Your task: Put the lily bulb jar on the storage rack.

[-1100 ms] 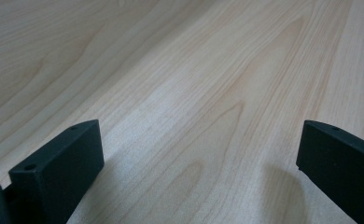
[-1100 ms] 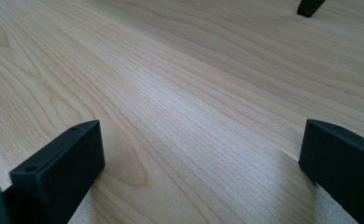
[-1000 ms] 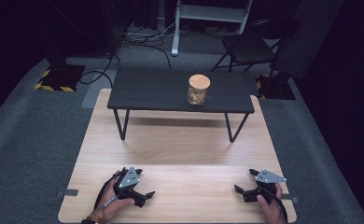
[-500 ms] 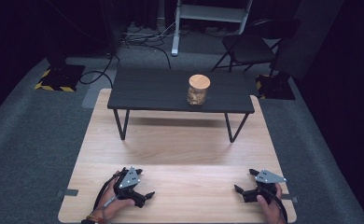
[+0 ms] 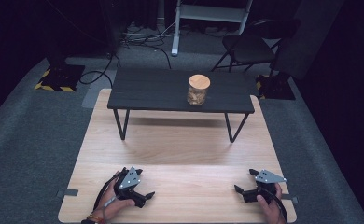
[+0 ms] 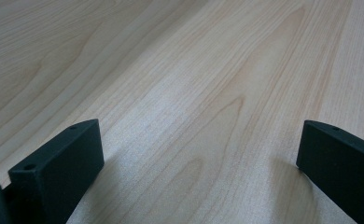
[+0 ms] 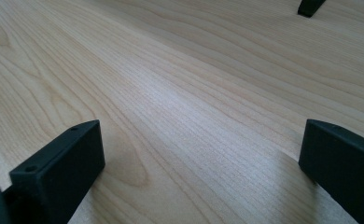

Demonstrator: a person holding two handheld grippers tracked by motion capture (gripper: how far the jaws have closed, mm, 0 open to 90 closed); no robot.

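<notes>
A glass jar with a round wooden lid stands on a low black table, right of its middle. My left gripper rests on the light wooden board near its front left corner, held by a hand. My right gripper rests near the front right corner, also in a hand. Both are open with bare wood between the jaws, seen in the left gripper view and the right gripper view. Both grippers lie far in front of the jar.
The black table stands on thin metal legs at the board's far end; one leg foot appears in the right gripper view. Grey carpet surrounds the board. A folding chair, cables and a white stand lie beyond.
</notes>
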